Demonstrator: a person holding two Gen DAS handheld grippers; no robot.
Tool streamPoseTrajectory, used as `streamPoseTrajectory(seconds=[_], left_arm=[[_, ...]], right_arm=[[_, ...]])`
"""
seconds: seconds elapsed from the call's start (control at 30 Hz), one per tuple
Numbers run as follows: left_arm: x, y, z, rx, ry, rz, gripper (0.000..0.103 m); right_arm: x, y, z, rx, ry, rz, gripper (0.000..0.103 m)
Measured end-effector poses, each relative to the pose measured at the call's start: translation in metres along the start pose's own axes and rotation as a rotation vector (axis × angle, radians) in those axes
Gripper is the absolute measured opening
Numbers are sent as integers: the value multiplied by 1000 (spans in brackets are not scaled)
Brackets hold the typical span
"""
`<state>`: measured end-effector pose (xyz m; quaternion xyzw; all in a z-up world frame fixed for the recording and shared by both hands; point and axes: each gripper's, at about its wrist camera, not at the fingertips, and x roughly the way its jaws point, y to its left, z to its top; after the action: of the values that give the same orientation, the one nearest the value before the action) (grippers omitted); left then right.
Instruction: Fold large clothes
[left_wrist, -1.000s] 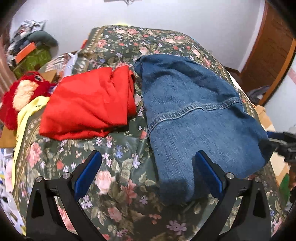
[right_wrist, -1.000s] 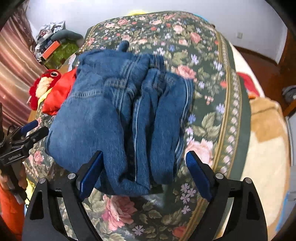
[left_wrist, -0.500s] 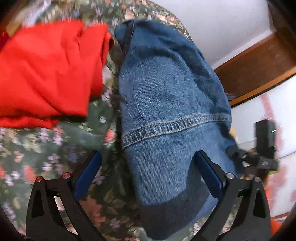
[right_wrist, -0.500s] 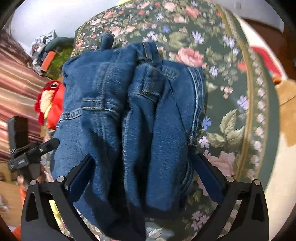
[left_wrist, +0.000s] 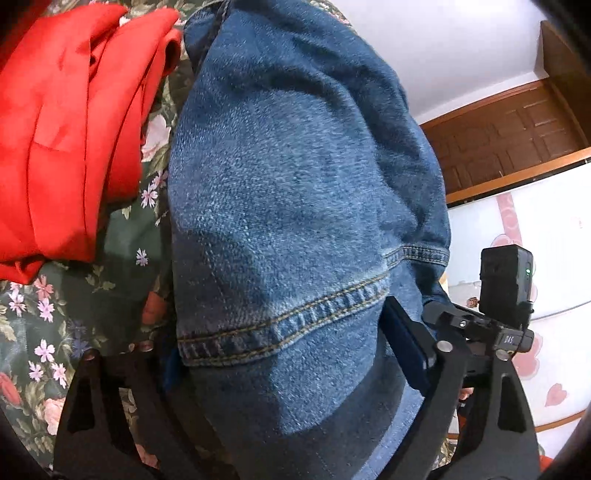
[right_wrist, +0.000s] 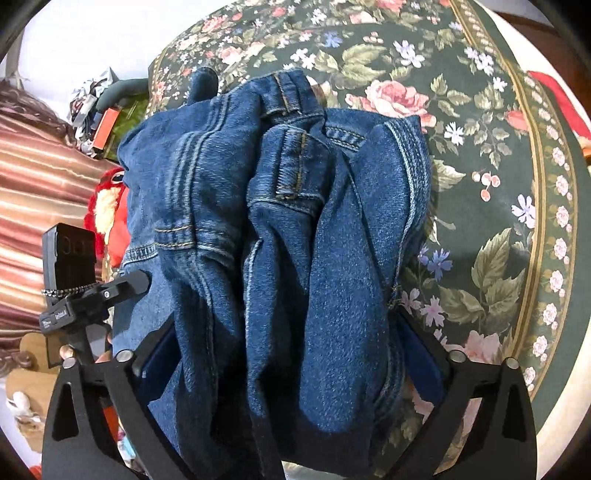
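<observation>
A folded pair of blue jeans (left_wrist: 288, 192) lies in a thick bundle on the floral bedspread (left_wrist: 55, 306). My left gripper (left_wrist: 280, 332) straddles one end of the bundle. Its jaws are closing, with the denim filling the gap and bulging over the left pad. From the opposite end, my right gripper (right_wrist: 284, 328) straddles the jeans (right_wrist: 280, 229) where the waistband and seams show. Its jaws are closing too, with both blue pads against the sides of the bundle. The left tool's black camera block (right_wrist: 70, 251) shows at the bundle's far left.
A folded red garment (left_wrist: 66, 129) lies on the bed just left of the jeans. A red plush toy (right_wrist: 107, 206) and clutter sit past the bed's edge by a striped curtain (right_wrist: 33, 192). A brown wooden door (left_wrist: 517, 140) stands behind. The bedspread (right_wrist: 480, 184) lies bare right of the jeans.
Both grippers have dropped and tilted down onto the jeans from opposite ends. Their pads, which stood wide in front of the bundle, now sit against its sides.
</observation>
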<state>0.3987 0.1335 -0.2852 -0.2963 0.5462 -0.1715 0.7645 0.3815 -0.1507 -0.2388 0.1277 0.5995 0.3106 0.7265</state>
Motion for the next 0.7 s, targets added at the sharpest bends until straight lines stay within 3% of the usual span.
streamPoseTrajectory(seconds=[0.23, 0.4, 0.7], left_arm=[[-26, -33, -11, 63, -62, 8, 59], [-60, -62, -20, 109, -128, 18, 52], [-153, -74, -24, 170, -285, -23, 51]], right_arm=[[-21, 40, -2, -108, -80, -75, 39], [-37, 63, -7, -135, -110, -69, 34], [-65, 125, -2, -216, -216, -59, 34]])
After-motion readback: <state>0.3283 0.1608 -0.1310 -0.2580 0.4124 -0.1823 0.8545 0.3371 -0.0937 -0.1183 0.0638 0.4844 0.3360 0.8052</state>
